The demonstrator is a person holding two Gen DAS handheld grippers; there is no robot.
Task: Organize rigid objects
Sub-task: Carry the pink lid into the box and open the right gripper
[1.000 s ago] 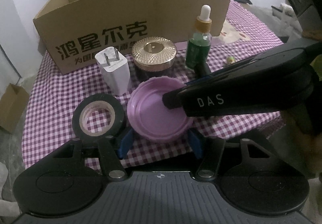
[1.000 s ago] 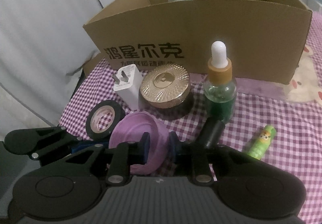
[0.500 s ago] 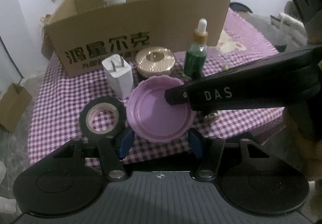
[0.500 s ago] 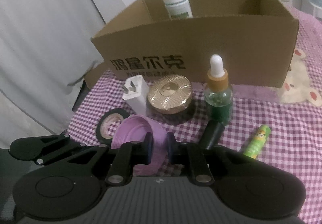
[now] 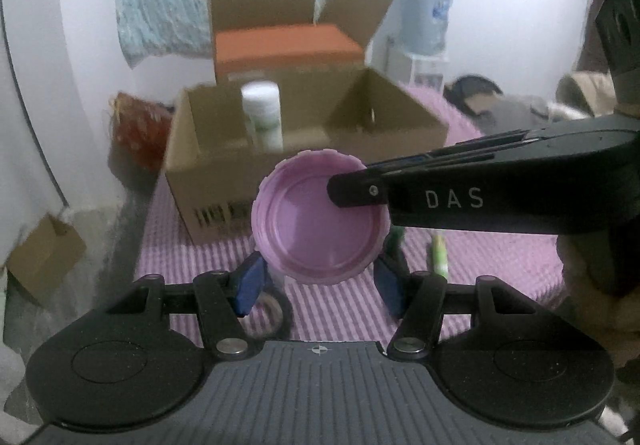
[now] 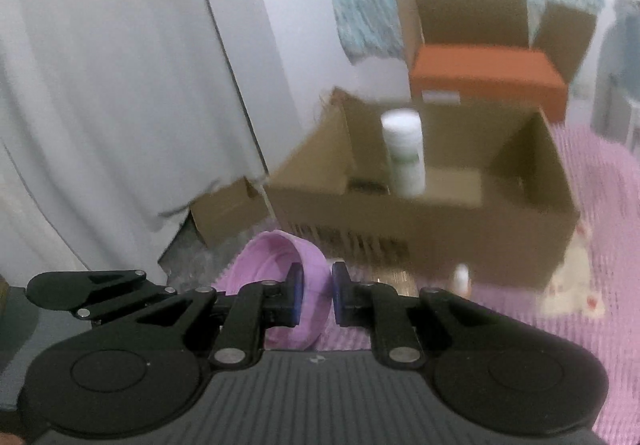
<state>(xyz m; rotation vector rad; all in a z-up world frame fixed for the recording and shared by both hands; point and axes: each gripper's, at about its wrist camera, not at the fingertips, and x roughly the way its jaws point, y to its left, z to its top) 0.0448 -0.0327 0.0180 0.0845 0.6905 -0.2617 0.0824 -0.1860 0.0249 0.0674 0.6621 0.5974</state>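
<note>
While the right gripper [image 6: 313, 295] holds the purple lid [image 5: 320, 217] up in the air, its fingers pinch the lid's rim. The left gripper [image 5: 318, 283] waits below, fingers apart. The cardboard box [image 5: 304, 149] sits behind.

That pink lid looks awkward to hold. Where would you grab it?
By its thin rim, as the right claw does now: one finger inside the lid, one outside, coming in edge-on from its right side. Its face looks too broad to span.
</note>
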